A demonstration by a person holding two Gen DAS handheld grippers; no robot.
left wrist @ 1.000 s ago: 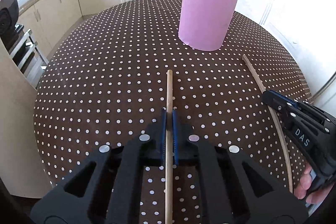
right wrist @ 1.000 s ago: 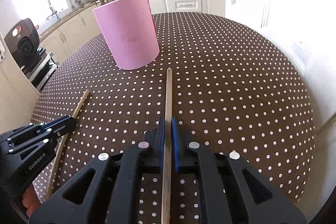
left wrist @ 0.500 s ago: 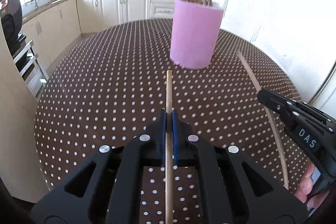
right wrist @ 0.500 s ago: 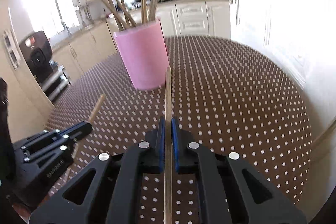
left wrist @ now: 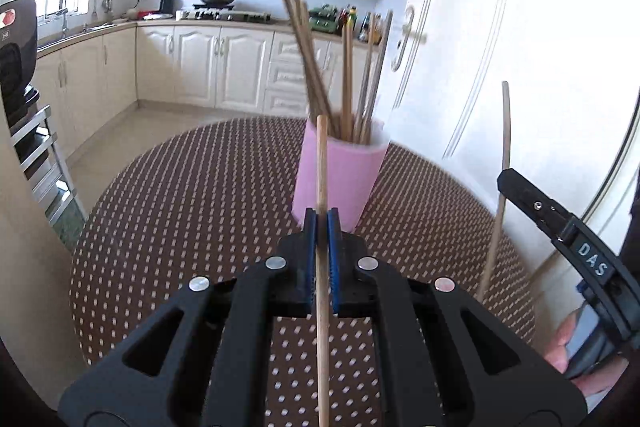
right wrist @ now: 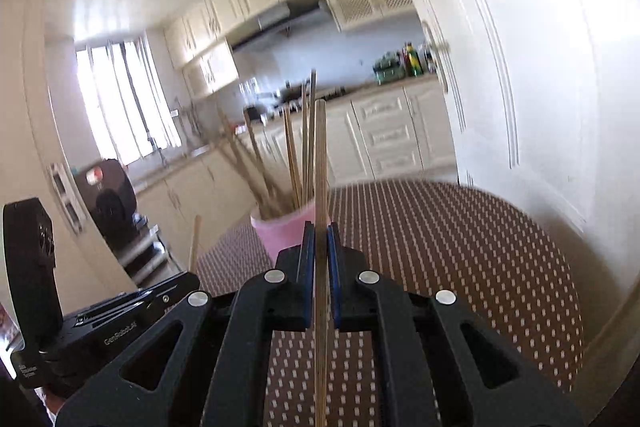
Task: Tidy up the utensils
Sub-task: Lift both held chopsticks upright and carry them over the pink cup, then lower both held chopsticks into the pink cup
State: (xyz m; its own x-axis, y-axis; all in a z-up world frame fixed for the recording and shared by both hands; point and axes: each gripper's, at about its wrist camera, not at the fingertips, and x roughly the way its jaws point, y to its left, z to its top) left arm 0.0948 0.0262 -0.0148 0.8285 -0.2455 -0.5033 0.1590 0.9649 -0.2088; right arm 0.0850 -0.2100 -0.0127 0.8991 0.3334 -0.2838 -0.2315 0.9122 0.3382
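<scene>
My left gripper (left wrist: 321, 223) is shut on a wooden chopstick (left wrist: 321, 167) and holds it raised, tip pointing up and forward at the pink cup (left wrist: 340, 179). The cup stands on the dotted table and holds several chopsticks (left wrist: 348, 79). My right gripper (right wrist: 320, 235) is shut on another wooden chopstick (right wrist: 320, 155), also lifted, with the pink cup (right wrist: 280, 229) just beyond its tip. The right gripper with its stick (left wrist: 502, 147) shows at the right of the left wrist view; the left gripper body (right wrist: 120, 323) shows at lower left of the right wrist view.
The round table has a brown cloth with white dots (left wrist: 200, 211). A white door (left wrist: 520, 67) stands close on the right. Kitchen cabinets (left wrist: 200, 67) line the far wall, and a black appliance on a rack (left wrist: 16, 67) stands at the left.
Both grippers have lifted their chopsticks off the table and tilted them upward. The views now look over the cup's rim into the kitchen instead of down at the cloth.
</scene>
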